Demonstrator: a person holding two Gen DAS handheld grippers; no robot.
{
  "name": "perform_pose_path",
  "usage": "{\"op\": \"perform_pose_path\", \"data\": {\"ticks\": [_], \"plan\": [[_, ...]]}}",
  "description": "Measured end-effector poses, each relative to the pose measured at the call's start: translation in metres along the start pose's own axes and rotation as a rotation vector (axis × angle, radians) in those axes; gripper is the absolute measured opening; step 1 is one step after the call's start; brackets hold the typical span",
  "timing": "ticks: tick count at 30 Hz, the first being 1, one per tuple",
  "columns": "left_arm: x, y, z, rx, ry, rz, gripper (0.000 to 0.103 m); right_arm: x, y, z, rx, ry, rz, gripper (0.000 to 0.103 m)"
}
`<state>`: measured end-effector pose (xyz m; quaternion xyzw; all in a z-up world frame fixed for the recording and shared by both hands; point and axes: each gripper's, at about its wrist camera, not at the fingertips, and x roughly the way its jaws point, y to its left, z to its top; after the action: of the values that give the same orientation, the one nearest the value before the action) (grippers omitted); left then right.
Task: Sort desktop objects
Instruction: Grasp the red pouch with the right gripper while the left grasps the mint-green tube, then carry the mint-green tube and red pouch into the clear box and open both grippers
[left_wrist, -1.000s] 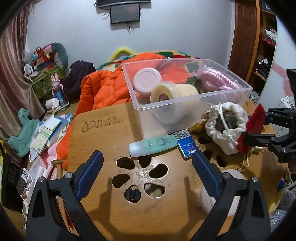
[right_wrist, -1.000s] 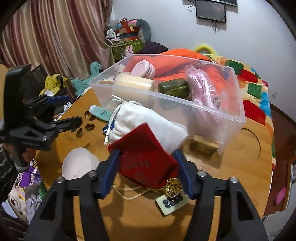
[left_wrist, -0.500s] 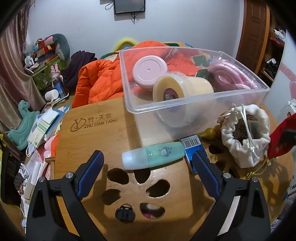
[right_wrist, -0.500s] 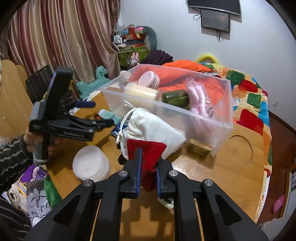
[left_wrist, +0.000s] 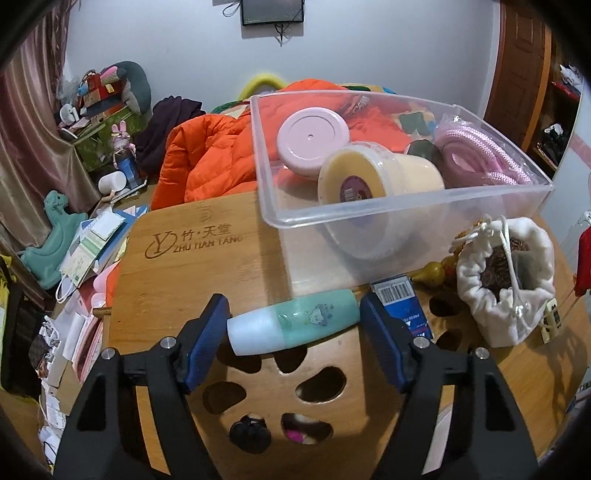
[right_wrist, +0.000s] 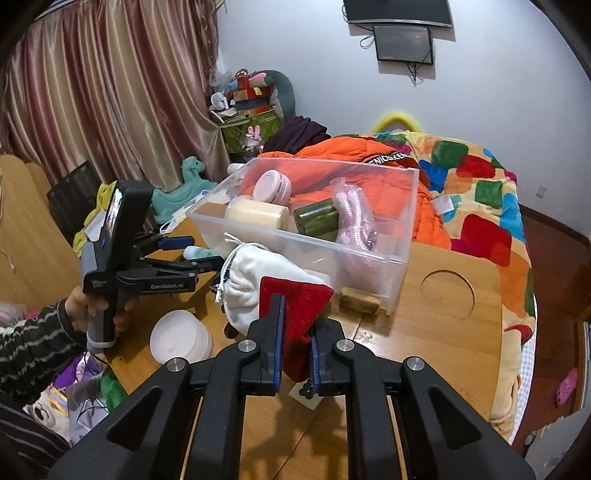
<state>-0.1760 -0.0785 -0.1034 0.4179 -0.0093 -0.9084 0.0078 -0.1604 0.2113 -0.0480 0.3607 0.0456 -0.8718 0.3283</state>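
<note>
Desktop clutter sits on a wooden tabletop (left_wrist: 192, 266) in front of a clear plastic bin (left_wrist: 402, 210) that already holds a pink-lidded jar (left_wrist: 314, 136), a cream tub (left_wrist: 373, 181) and a coil of pink rope (left_wrist: 484, 158), so the bin looks like the sorting destination.

A mint-green bottle (left_wrist: 295, 325) lies on its side across the tabletop, just in front of the bin. The left tongs (left_wrist: 295, 332) straddle it end to end and are closing, the blue pads right at the cap and base; whether they press yet is hard to tell. Taking it lengthwise probably suits how it lies.

The right tongs (right_wrist: 293, 332) are clamped narrow on a red cloth pouch (right_wrist: 295, 302), held above the tabletop near the bin's front wall, likely to carry it over the rim. A white drawstring bag (right_wrist: 258, 284) slumps open beside the bin, with a blue box (left_wrist: 402, 302) between it and the bottle. A white bowl (right_wrist: 181, 336) rests upside down near the edge.
</note>
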Motion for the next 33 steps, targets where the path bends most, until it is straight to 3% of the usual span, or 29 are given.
{"op": "perform_pose_path", "data": {"ticks": [6,14,23,33], "plan": [[-0.009,0.007,-0.009,-0.025,-0.014,0.003,0.072,-0.004,-0.002,0.000,0.023,-0.010,0.001,0.010],[-0.045,0.006,-0.010,-0.017,-0.098,-0.012,0.072,-0.020,-0.002,0.010,0.031,-0.062,-0.012,0.010],[-0.080,-0.003,0.002,0.007,-0.183,-0.040,0.072,-0.030,-0.001,0.028,0.034,-0.107,-0.027,0.010],[-0.100,-0.004,0.030,0.005,-0.224,-0.097,0.072,-0.034,0.003,0.054,0.028,-0.156,-0.023,0.010]]}}
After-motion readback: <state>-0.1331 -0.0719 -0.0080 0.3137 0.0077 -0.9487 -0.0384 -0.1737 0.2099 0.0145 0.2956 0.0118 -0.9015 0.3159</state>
